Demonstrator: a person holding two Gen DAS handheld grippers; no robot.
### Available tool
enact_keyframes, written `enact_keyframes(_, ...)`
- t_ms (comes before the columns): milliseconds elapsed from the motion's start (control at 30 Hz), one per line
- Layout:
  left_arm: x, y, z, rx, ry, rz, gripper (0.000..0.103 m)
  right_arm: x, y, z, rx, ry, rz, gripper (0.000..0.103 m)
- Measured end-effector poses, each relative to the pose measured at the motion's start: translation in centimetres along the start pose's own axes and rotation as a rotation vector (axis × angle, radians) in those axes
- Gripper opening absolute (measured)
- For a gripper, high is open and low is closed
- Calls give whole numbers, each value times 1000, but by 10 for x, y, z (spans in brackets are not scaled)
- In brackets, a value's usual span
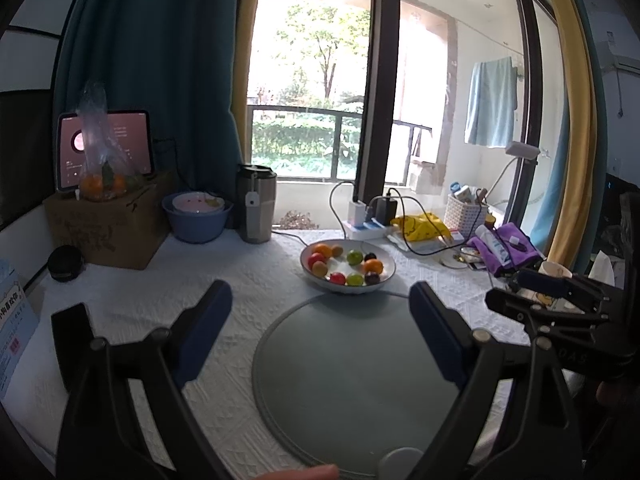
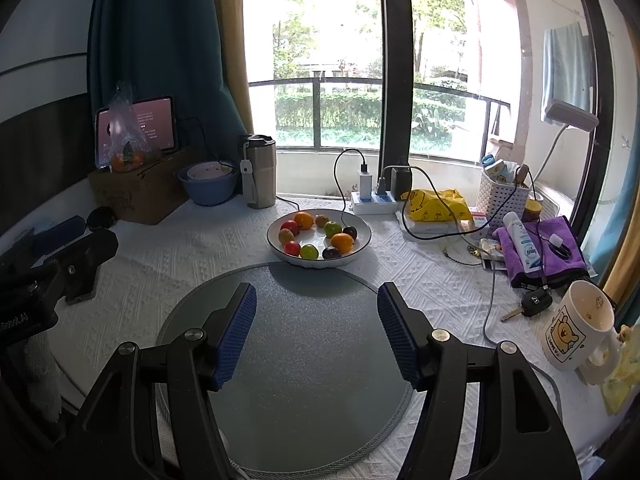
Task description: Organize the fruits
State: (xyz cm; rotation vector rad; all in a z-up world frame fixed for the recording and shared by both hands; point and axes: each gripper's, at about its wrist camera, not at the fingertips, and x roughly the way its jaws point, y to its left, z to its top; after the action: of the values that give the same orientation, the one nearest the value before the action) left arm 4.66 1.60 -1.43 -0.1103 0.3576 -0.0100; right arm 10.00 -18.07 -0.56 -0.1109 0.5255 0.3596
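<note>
- While the bowl of fruit (image 2: 319,236) sits beyond the round mat (image 2: 304,360), the right gripper (image 2: 317,334) is held wide apart, empty.
- Left gripper (image 1: 320,332) is likewise spread wide, nothing gripped.

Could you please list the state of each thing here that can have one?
left hand-held gripper: open, empty
right hand-held gripper: open, empty
fruit bowl: holds all fruits
round tray: bare
tablet: screen on
mug: upright

tablecloth (image 2: 400,264): white, embossed diamonds
round mat (image 2: 312,360): grey
bowl (image 2: 362,240): white, dark rim
towel (image 2: 560,248): purple
mug (image 2: 576,326): white, cartoon bear
</note>
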Motion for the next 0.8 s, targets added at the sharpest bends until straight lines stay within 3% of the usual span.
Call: enact_keyframes(800,0,1,1,0,2,0,91,-1,-2,1,-3,-3,0,66)
